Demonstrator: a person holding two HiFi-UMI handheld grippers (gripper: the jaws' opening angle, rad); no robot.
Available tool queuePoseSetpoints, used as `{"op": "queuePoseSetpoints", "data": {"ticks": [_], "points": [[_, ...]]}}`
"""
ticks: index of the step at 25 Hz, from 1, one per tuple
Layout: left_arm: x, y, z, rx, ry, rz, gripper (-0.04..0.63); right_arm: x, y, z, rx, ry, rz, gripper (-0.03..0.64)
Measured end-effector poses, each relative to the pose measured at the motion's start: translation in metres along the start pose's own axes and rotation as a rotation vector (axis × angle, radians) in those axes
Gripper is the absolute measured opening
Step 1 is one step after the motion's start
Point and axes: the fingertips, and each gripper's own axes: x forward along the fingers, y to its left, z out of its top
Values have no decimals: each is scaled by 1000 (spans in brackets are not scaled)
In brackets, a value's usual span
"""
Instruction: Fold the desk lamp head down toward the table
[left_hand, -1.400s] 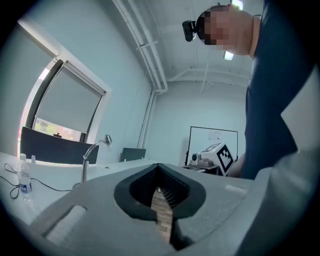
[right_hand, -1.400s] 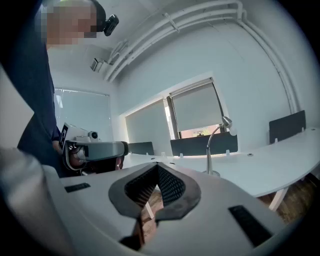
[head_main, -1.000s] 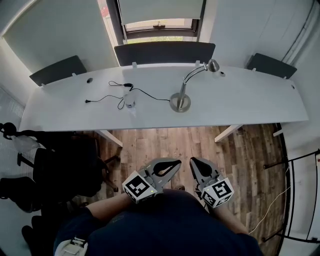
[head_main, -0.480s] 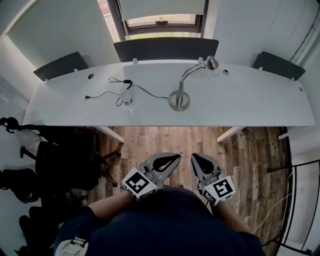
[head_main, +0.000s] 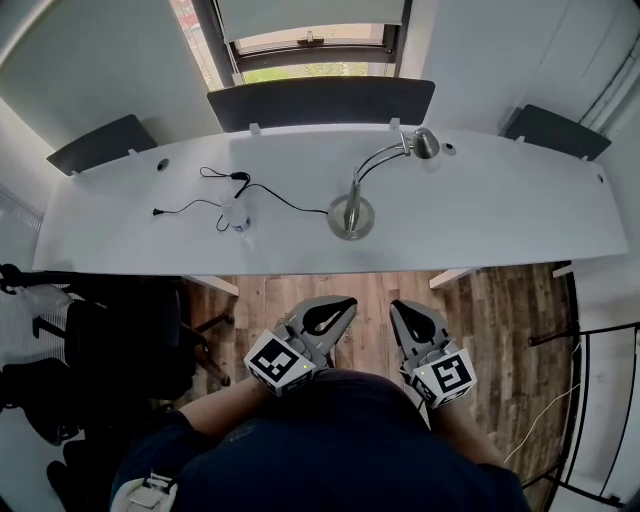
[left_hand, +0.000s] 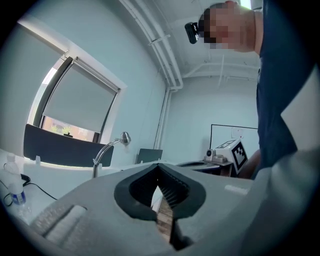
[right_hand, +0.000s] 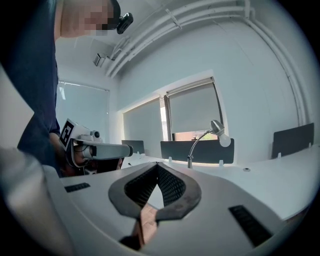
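Left gripper (head_main: 348, 302) and right gripper (head_main: 396, 305), both closed and empty, held level side by side, short of the long white desk (head_main: 500, 210) bearing a silver gooseneck desk lamp (head_main: 352, 214).

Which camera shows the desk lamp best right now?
The head view: the whole desk lamp, from round base to head, shows unobstructed on the desk. The right gripper view shows it small, in side profile with the head raised. The left gripper view shows it smaller, its base hidden.
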Motion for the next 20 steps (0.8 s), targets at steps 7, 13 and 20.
{"op": "queuePoseSetpoints", "data": {"ticks": [7, 13, 20], "points": [[40, 95, 16, 7, 9, -55, 6, 77, -57, 30, -60, 31, -108, 9], [69, 155, 19, 5, 34, -101, 6, 119, -92, 47, -141, 66, -194, 9], [102, 178, 3, 26, 70, -64, 5, 140, -116, 46, -195, 92, -152, 9]]}}
